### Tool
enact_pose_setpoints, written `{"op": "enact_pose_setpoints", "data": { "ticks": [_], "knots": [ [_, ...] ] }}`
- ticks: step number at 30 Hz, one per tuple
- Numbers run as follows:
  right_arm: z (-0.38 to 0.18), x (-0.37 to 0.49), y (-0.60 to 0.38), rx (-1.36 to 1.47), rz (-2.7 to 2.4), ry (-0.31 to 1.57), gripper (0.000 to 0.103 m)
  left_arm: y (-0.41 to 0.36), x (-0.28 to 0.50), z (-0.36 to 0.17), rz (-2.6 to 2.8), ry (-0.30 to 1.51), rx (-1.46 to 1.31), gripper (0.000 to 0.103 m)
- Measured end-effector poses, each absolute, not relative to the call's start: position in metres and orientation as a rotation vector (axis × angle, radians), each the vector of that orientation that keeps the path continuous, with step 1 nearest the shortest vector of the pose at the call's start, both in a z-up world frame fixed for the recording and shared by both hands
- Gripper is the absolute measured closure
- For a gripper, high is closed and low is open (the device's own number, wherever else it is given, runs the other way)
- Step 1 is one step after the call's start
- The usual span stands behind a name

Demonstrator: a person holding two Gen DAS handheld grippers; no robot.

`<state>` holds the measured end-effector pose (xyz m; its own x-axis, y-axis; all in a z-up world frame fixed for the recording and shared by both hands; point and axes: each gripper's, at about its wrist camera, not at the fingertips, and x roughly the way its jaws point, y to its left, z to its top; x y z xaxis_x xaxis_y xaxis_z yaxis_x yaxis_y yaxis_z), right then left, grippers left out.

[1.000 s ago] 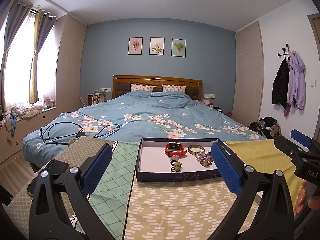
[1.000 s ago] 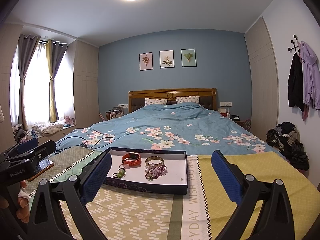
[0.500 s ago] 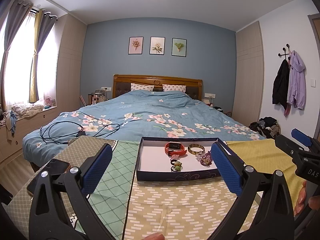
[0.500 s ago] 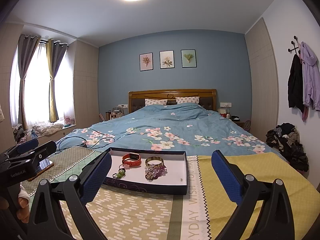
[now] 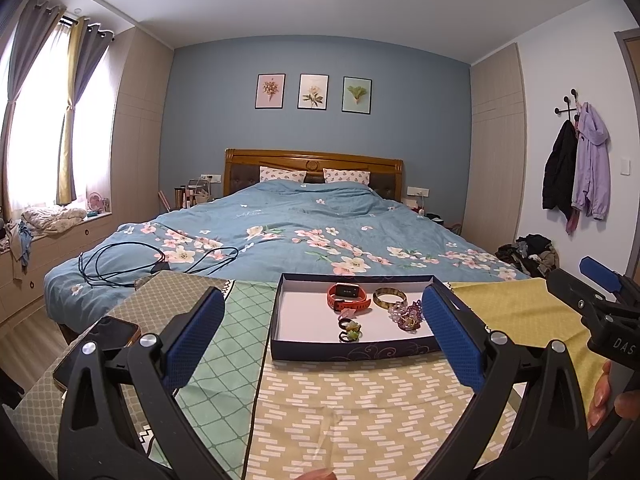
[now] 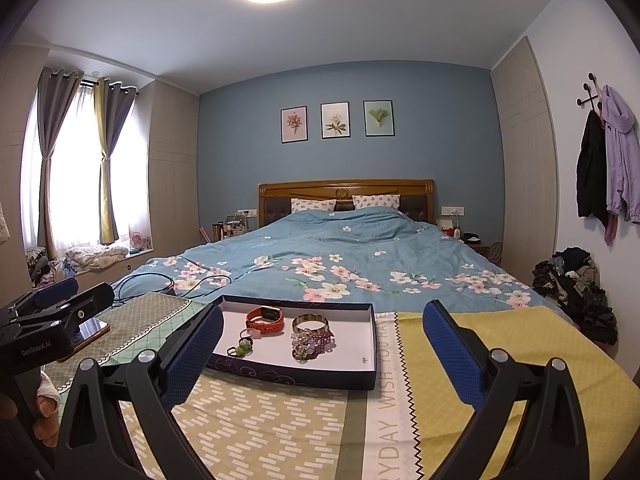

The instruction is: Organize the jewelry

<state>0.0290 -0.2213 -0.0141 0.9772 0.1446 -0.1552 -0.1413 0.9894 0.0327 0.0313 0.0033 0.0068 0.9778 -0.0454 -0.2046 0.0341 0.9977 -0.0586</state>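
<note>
A dark blue box (image 5: 352, 351) (image 6: 296, 376) with a white floor lies on the patterned cloth. Inside it rest an orange watch (image 5: 348, 297) (image 6: 265, 319), a gold bangle (image 5: 390, 297) (image 6: 310, 323), a purple bead bracelet (image 5: 408, 316) (image 6: 312, 342) and small green rings (image 5: 349, 330) (image 6: 241, 347). My left gripper (image 5: 322, 342) hovers open in front of the box, nothing between its blue pads. My right gripper (image 6: 322, 342) is open too, a little to the right of the box. Each gripper shows at the edge of the other's view.
A phone (image 5: 98, 346) (image 6: 90, 330) lies on the cloth at the left. Beyond the box spreads a bed with a floral blue cover (image 5: 300, 232), a black cable (image 5: 132, 262) on it. A hand (image 5: 608, 396) holds the right gripper's handle. Clothes are piled on the floor (image 6: 576, 292) at right.
</note>
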Motion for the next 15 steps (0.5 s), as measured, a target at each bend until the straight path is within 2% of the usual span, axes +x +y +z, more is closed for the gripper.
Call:
{"op": "enact_pose_setpoints", "data": {
  "ticks": [15],
  "knots": [
    [-0.0138,0.0288,-0.2207,0.02,0.144,0.158,0.006,0.0027,0.0284,0.007,-0.043,0.208,-0.056,0.006]
  ]
}}
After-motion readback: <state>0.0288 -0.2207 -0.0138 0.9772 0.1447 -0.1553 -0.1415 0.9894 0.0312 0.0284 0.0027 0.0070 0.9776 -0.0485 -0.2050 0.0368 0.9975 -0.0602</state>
